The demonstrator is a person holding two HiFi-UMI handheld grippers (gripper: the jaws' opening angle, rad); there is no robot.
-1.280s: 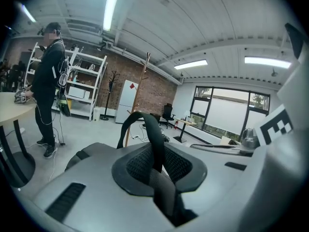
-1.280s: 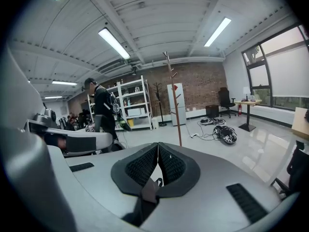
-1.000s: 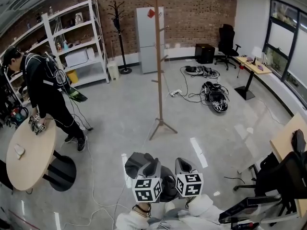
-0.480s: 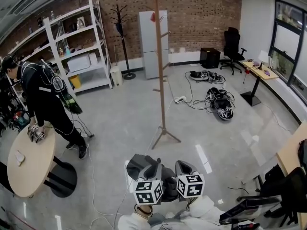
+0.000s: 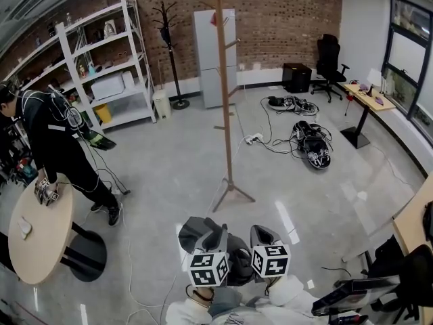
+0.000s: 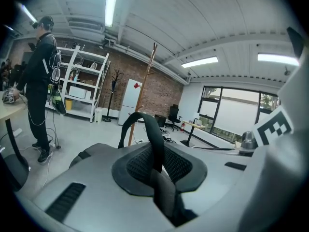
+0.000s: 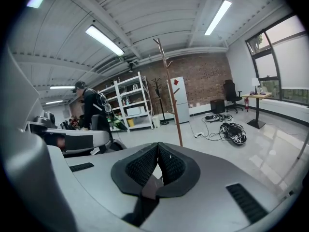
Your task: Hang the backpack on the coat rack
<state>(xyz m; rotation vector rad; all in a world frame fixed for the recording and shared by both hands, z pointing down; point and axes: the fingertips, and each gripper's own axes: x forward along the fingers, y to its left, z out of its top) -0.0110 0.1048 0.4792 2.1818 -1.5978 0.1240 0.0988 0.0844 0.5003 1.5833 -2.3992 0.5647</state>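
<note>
The tall wooden coat rack (image 5: 223, 93) stands on the floor straight ahead of me; it also shows as a thin pole in the left gripper view (image 6: 141, 91) and the right gripper view (image 7: 173, 95). The dark backpack (image 5: 238, 261) hangs low between my two grippers. My left gripper (image 5: 203, 234) is shut on a black strap loop (image 6: 153, 139) that arches up over its pads. My right gripper (image 5: 262, 235) is also shut, pads pressed together on a dark piece of strap (image 7: 145, 195). Most of the backpack's body is hidden under the grippers.
A person in black (image 5: 51, 147) leans over a round wooden table (image 5: 40, 232) at the left. White shelves (image 5: 101, 66) and a black coat stand (image 5: 169, 46) line the brick back wall. Cables and a bag (image 5: 311, 144) lie on the floor at right, near desks and chairs.
The view has shifted a little, with the rack's foot slightly lower in the picture. The person at the table has edged left. Both grippers stay shut on the straps.
</note>
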